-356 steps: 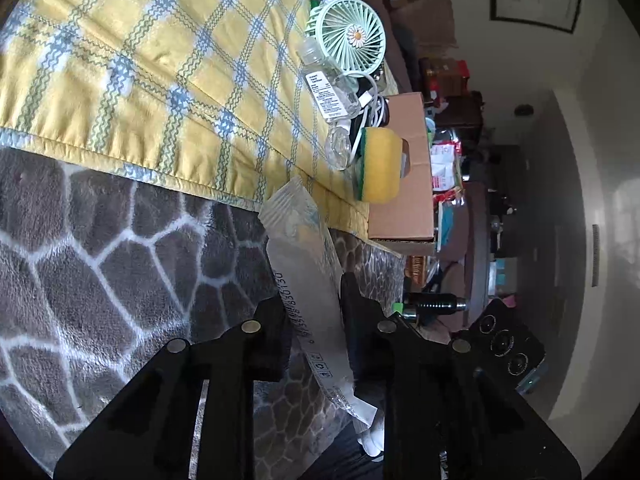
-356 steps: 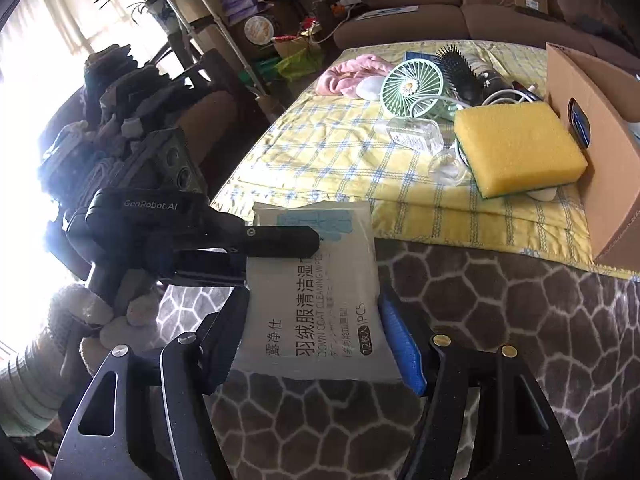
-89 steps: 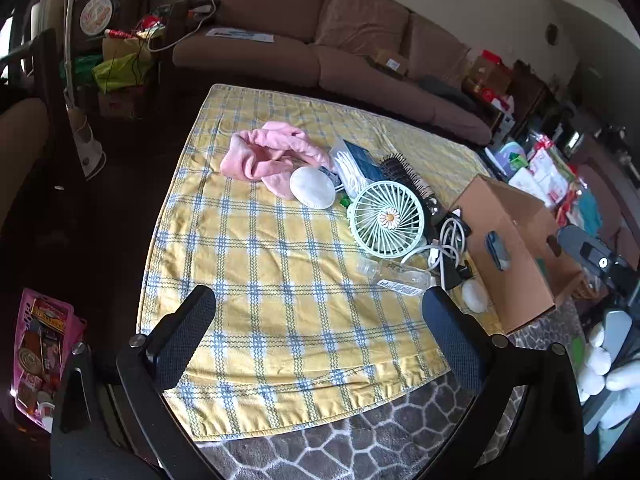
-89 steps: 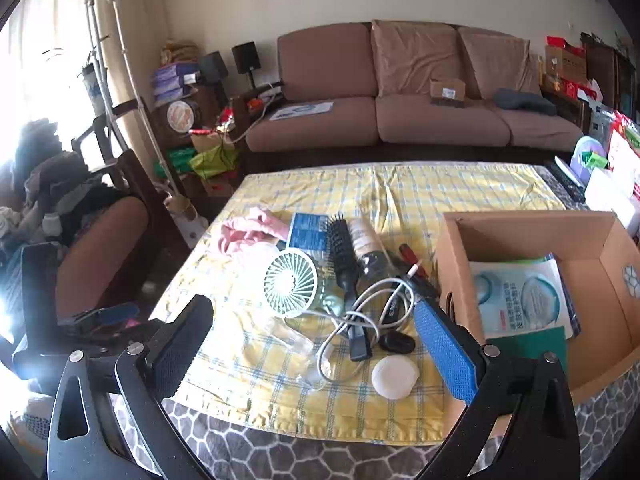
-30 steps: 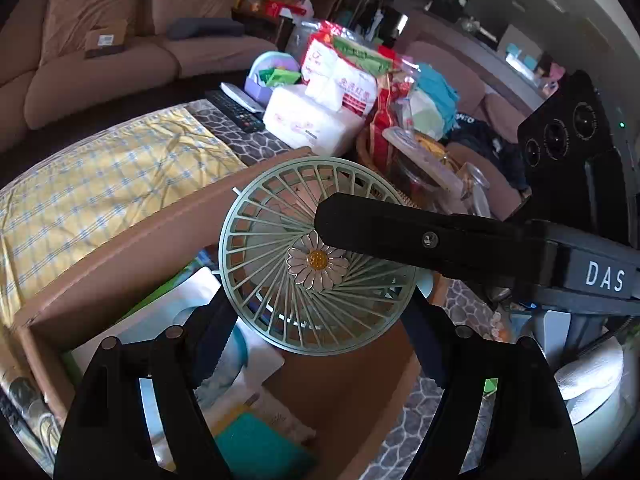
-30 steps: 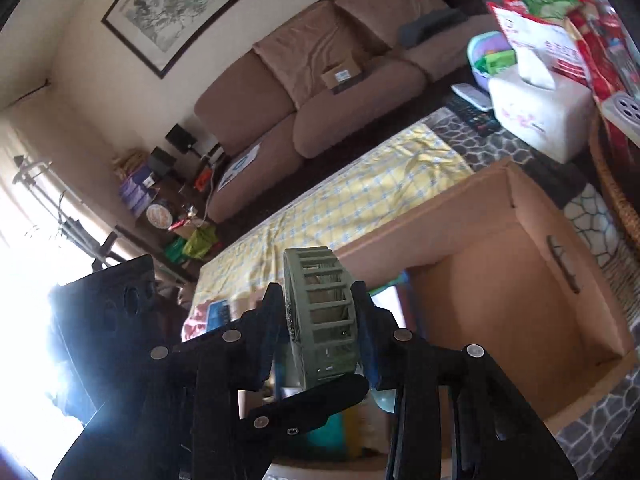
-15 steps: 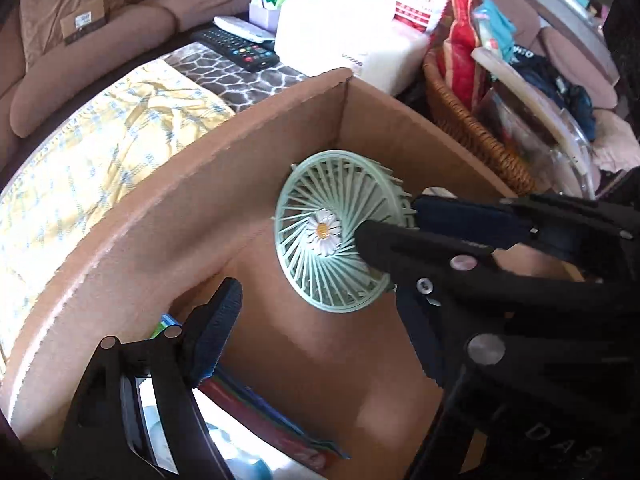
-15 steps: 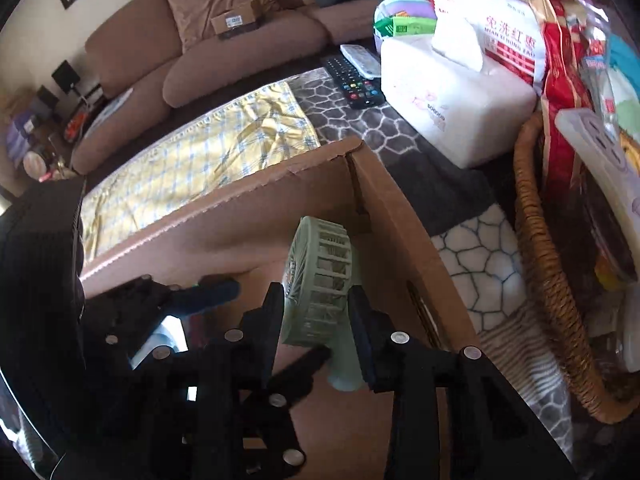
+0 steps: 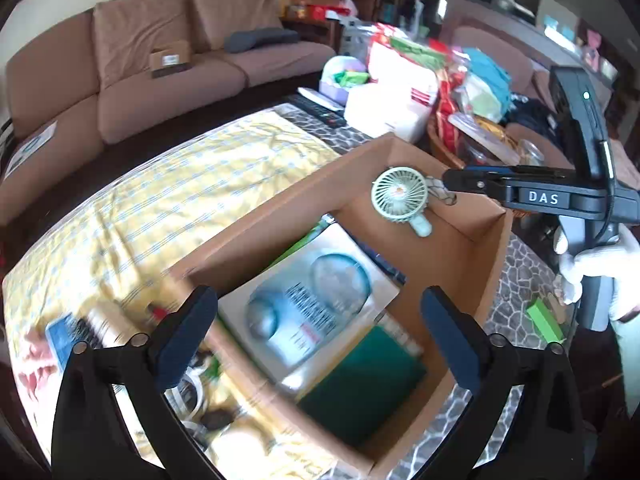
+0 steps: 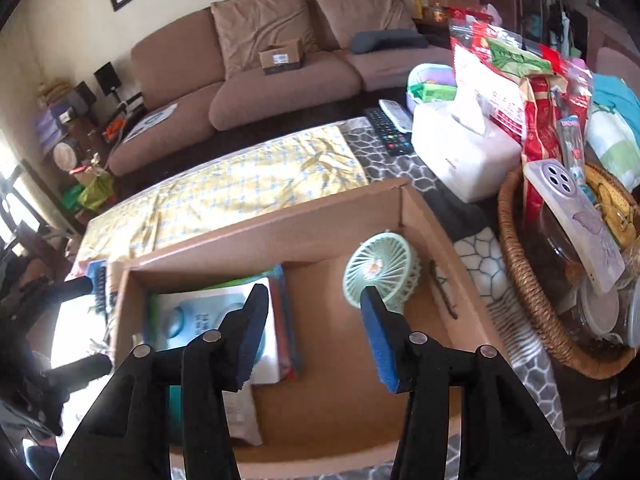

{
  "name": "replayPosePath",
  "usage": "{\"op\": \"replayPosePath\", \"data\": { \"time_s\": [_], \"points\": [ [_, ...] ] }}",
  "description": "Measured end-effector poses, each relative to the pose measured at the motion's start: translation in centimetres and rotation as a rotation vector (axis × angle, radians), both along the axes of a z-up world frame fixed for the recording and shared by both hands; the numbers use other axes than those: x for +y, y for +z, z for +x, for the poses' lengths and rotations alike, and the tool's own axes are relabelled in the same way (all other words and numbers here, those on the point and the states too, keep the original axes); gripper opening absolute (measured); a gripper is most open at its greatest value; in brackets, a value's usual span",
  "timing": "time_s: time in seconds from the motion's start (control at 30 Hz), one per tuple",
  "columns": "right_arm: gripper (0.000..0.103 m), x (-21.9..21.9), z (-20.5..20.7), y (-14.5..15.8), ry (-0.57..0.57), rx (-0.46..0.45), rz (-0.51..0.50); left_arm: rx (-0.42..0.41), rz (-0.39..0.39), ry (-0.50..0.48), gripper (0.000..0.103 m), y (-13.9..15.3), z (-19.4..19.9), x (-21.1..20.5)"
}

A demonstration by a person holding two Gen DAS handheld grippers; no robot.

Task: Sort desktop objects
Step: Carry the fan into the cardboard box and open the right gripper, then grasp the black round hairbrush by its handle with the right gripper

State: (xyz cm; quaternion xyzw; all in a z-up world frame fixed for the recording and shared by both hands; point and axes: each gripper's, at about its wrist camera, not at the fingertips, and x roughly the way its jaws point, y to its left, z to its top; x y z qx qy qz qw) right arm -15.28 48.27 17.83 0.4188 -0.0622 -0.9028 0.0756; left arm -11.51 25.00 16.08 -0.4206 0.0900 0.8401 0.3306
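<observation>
The mint green hand fan (image 9: pixel 399 196) (image 10: pixel 380 272) leans inside the cardboard box (image 9: pixel 280 208) (image 10: pixel 256 240), against its far right corner. The box also holds a white-and-blue packet (image 9: pixel 312 300) (image 10: pixel 192 316) and a dark green item (image 9: pixel 364 392). My right gripper (image 10: pixel 314 332) is open and empty just above the box, a little short of the fan; it also shows from the side in the left wrist view (image 9: pixel 452 182). My left gripper (image 9: pixel 320 328) is open and empty above the box's near side. A hairbrush (image 10: pixel 98 286) and other blurred items lie on the yellow checked cloth (image 9: pixel 160 200) left of the box.
A wicker basket (image 10: pixel 532 320) full of packets stands right of the box. A white tissue box (image 10: pixel 460 152) and remote controls (image 10: pixel 386 130) lie behind it. A brown sofa (image 10: pixel 260 60) runs along the back wall.
My right gripper has opened and let go of the fan, which now rests in the box corner. Both grippers have drawn back and up from the box.
</observation>
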Motion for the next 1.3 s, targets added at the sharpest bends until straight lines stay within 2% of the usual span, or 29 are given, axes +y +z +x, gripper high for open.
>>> {"op": "replayPosePath", "data": {
  "time_s": [0.07, 0.13, 0.23, 0.3, 0.43, 0.63, 0.73, 0.8, 0.87, 1.0, 1.1, 1.17, 1.3],
  "points": [
    [0.055, -2.6, 1.4, 0.6, 0.055, 0.011, -0.003, -0.001, 0.011, 0.079, 0.103, 0.4, 1.3, -5.8],
    [0.056, -5.3, 2.7, 0.8, 0.108, 0.005, -0.042, 0.008, -0.022, 0.168, 0.103, -0.1, 2.6, -11.0],
    [0.056, -9.5, 4.2, 0.7, 0.17, -0.009, -0.101, -0.055, -0.017, 0.279, 0.103, -1.9, 3.7, -18.0],
    [0.056, -12.8, 5.2, 0.6, 0.221, -0.017, -0.118, -0.078, -0.01, 0.331, 0.103, -3.3, 5.0, -21.3],
    [0.056, -19.2, 6.6, -0.5, 0.302, -0.046, -0.131, -0.115, 0.017, 0.372, 0.103, -5.9, 6.9, -25.3],
    [0.056, -26.8, 7.3, -3.4, 0.364, -0.095, -0.129, -0.145, 0.05, 0.371, 0.103, -8.9, 7.4, -27.0],
    [0.055, -29.5, 6.0, -4.9, 0.363, -0.101, -0.101, -0.141, 0.067, 0.366, 0.103, -9.7, 6.9, -27.2],
    [0.052, -31.0, 4.6, -5.9, 0.35, -0.104, -0.083, -0.131, 0.077, 0.362, 0.103, -9.8, 6.2, -27.2],
    [0.05, -32.3, 2.8, -7.0, 0.334, -0.117, -0.054, -0.124, 0.095, 0.35, 0.103, -9.7, 5.4, -27.0],
    [0.034, -34.7, -1.2, -9.5, 0.318, -0.18, 0.005, -0.113, 0.105, 0.314, 0.103, -9.4, 3.3, -26.4],
    [0.034, -36.0, -3.0, -10.7, 0.328, -0.22, 0.061, -0.09, 0.065, 0.277, 0.103, -9.5, 1.8, -25.7],
    [0.034, -36.6, -3.8, -11.4, 0.325, -0.248, 0.121, -0.115, 0.082, 0.266, 0.103, -9.8, 1.1, -25.6],
    [0.032, -37.2, -4.7, -13.2, 0.344, -0.299, 0.152, -0.144, 0.134, 0.267, 0.103, -9.8, 0.1, -25.7]
  ]
}}
